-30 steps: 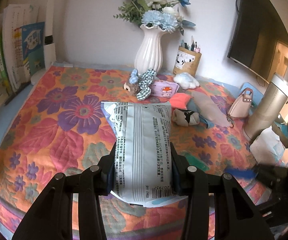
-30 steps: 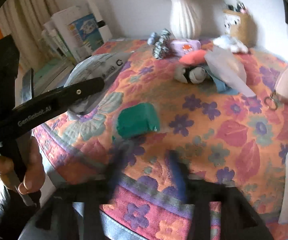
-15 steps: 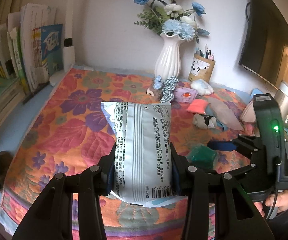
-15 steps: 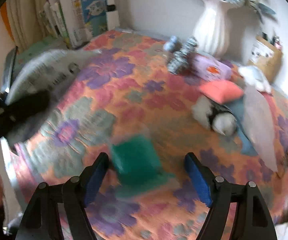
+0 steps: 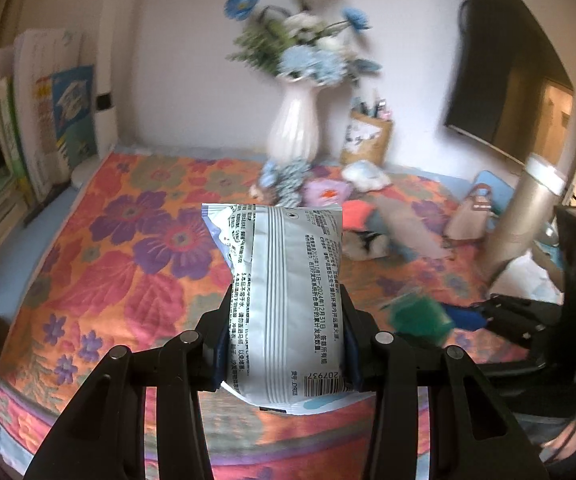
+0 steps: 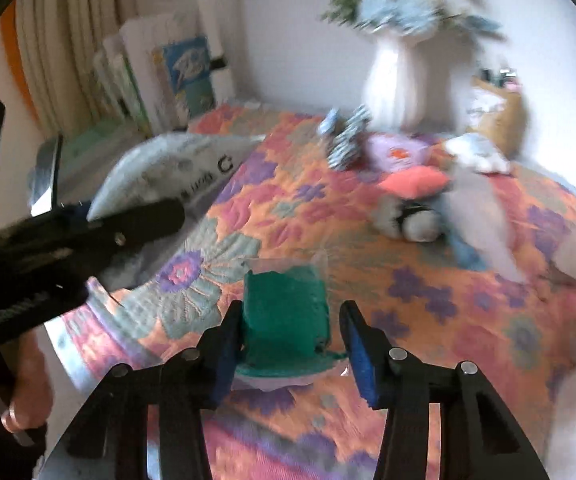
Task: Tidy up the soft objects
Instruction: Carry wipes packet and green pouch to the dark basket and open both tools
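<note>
Left tongs (image 5: 285, 344) clamped on the white printed pouch (image 5: 285, 300), both pads squeezing its lower half; pouch is upright and carried clear above the floral cloth (image 5: 119, 264) on the tabletop. Right tongs (image 6: 290, 342) have just been closing around the green packet (image 6: 285, 312): left pad touches its side, right pad shows a visible gap, so not gripped yet; packet looks to sit on the cloth near the front edge. Rest of the soft stuff is piled at the back by the white vase (image 5: 294, 128): coral cushion (image 6: 414, 182), lilac pouch (image 6: 394, 152), black-and-white plush (image 6: 412, 222). Risks: the packet's clear wrapper is slick and squashy, so a one-sided close probably shoves it sideways or pinches film only, and it slips out on the lift. Pouch is held low, top-heavy; could pivot in the pads on a fast swing. Both tools are close together, so crossing paths may knock either load. Vase looks tippable if a placement overshoots.
</note>
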`<state>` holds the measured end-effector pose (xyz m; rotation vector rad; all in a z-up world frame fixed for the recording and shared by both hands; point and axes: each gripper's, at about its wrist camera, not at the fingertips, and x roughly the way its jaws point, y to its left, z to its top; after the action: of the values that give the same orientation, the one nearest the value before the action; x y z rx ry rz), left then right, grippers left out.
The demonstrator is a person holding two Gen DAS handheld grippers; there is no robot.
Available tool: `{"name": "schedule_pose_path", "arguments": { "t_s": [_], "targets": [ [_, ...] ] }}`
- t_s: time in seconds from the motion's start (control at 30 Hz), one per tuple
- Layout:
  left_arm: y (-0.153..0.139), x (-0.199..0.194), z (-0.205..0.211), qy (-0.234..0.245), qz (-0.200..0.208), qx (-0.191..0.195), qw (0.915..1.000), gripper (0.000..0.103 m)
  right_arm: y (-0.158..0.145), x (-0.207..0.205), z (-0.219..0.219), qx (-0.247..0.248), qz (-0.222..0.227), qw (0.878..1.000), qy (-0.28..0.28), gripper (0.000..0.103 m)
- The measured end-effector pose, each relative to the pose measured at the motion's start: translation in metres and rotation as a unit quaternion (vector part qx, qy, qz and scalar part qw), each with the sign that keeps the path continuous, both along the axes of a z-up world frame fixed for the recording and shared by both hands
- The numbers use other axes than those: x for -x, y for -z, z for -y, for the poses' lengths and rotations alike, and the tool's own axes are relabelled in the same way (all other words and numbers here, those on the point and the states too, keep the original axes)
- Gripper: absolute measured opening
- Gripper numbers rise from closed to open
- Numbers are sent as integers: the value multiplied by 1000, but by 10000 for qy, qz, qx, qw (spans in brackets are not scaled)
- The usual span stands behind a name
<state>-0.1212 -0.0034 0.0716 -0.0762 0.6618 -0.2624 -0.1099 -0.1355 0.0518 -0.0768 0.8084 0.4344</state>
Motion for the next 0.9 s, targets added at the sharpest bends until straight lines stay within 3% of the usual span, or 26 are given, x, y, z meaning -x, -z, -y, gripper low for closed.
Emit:
{"name": "schedule_pose_path", "arguments": {
  "t_s": [0.23,0.37,0.47,0.6,0.73,0.9],
  "targets": [
    [-32,21,52,588,343,0,9977,41,-65,48,86,-326,510,9930,1011,47],
    [-47,42,93,1024,584,-171,9929,41,-83,78,156,-442,716,9794,1833,47],
    [-56,56,123,1467,634,-62,9871,41,-90,101,204,-616,848,9664,2346,47],
    [-71,76,173,2099,940,-196,9730,41,-89,126,270,-930,906,9421,3092,47],
    [-79,80,229,2841,830,-65,9552,41,-78,147,328,-1195,850,9164,3724,47],
    [-87,82,296,3439,796,-114,9355,41,-75,166,385,-1671,955,8840,4259,47]
  ]
}}
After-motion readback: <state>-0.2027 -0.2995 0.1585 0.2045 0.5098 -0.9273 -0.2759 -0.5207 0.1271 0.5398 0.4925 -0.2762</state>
